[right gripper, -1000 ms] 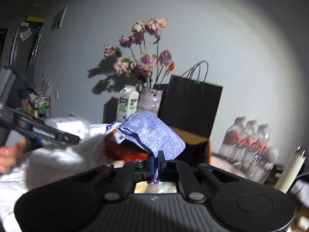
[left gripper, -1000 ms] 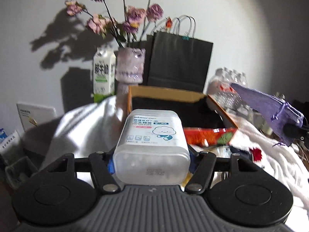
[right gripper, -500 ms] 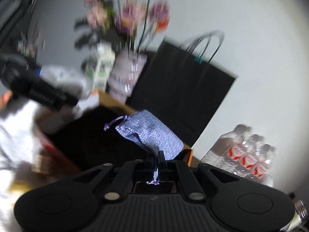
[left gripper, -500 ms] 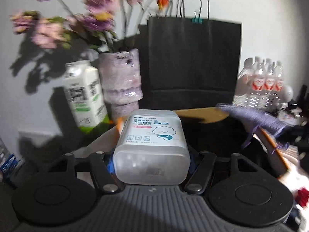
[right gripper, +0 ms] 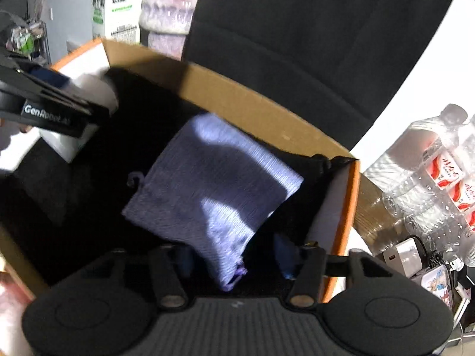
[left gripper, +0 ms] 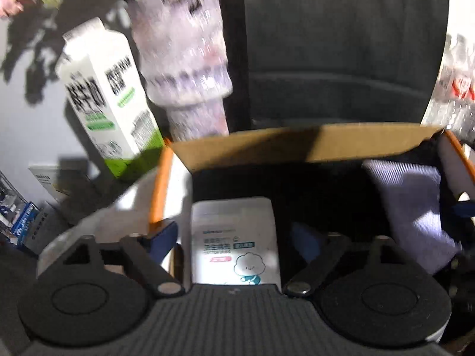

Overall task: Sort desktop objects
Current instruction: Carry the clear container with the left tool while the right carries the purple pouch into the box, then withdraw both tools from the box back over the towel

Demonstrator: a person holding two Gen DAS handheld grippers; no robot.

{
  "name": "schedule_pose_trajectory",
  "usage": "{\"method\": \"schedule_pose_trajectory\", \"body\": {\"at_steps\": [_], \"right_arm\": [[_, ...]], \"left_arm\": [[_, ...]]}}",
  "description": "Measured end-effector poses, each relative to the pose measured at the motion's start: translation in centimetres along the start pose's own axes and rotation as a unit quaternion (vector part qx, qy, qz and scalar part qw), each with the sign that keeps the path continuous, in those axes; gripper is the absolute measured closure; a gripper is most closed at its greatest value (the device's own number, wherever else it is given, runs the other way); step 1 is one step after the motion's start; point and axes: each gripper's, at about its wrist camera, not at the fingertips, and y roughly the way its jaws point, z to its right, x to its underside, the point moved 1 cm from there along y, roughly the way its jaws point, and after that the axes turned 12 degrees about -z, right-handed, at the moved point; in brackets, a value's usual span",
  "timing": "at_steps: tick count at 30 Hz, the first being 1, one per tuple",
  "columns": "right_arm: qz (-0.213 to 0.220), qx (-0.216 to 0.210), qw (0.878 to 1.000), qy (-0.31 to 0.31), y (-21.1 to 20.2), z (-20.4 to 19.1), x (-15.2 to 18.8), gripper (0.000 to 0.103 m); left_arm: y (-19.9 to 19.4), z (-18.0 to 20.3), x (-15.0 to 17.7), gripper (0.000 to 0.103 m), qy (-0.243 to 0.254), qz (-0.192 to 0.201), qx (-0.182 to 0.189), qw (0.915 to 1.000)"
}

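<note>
An open cardboard box (left gripper: 297, 145) with orange edges and a dark inside fills both views. In it lies a white plastic cotton-swab box (left gripper: 234, 243), right between the fingers of my left gripper (left gripper: 234, 237). Its jaws are opening, and the blue pads (left gripper: 161, 237) stand clear of the swab box on both sides. A purple drawstring pouch (right gripper: 213, 184) lies tilted in the cardboard box (right gripper: 252, 101), its lower end between the fingers of my right gripper (right gripper: 234, 259). That gripper's jaws are opening too, and the pads do not touch the pouch. The pouch (left gripper: 409, 207) also shows at the right of the left wrist view.
Behind the cardboard box stand a milk carton (left gripper: 101, 98), a pale purple vase (left gripper: 184, 59) and a black paper bag (left gripper: 335, 44). Packed water bottles (right gripper: 430, 178) and a white charger (right gripper: 400, 252) sit to the right. The left gripper's body (right gripper: 44, 106) reaches in from the left.
Both grippers moved over the cardboard box and tipped downward. The left jaws let go of the swab box and the right jaws let go of the pouch; both now sit inside the box.
</note>
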Motion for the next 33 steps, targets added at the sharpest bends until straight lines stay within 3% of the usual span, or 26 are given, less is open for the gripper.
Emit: {"method": "schedule_pose_trajectory", "body": {"at_steps": [1, 8, 10, 13, 18, 22, 27, 30, 33], "right_arm": [[0.001, -0.008, 1.0, 0.005, -0.8, 0.0, 0.2, 0.033], [0.043, -0.103, 0.988, 0.103, -8.7, 1.8, 2.1, 0.017], [0.075, -0.085, 0.985, 0.133, -11.0, 1.8, 3.0, 0.016], [0.132, -0.041, 0.981, 0.133, -13.7, -0.8, 6.2, 0.016], [0.198, -0.075, 0.971, 0.108, -16.7, -4.8, 14.1, 0.011], [0.226, -0.075, 0.965, 0.111, -18.5, -8.1, 21.3, 0.004], [0.221, -0.044, 0.965, 0.132, -16.5, -11.2, 28.1, 0.004], [0.197, -0.06, 0.964, 0.166, -15.3, -12.9, 31.6, 0.004], [0.188, -0.066, 0.962, 0.186, -13.6, -14.4, 33.8, 0.004]], "left_arm": [[-1.0, -0.1, 0.1, 0.01, -0.002, 0.007, 0.0, 1.0], [-7.7, -1.7, 1.0, 0.004, -0.031, -0.015, 0.008, 0.9994], [-9.6, -2.1, 2.7, 0.002, -0.036, -0.011, 0.016, 0.9991], [-12.1, -2.6, 6.6, 0.0, -0.036, 0.016, 0.027, 0.9989], [-15.8, -2.4, 15.8, 0.0, -0.026, 0.06, 0.069, 0.9955], [-16.9, -1.8, 22.7, 0.0, -0.032, 0.069, 0.08, 0.994], [-17.6, -0.7, 30.1, 0.0, -0.041, 0.069, 0.093, 0.9925], [-17.1, 0.3, 33.5, 0.0, -0.052, 0.043, 0.077, 0.9947], [-16.1, 1.2, 36.2, 0.0, -0.038, 0.078, 0.078, 0.9932]]}}
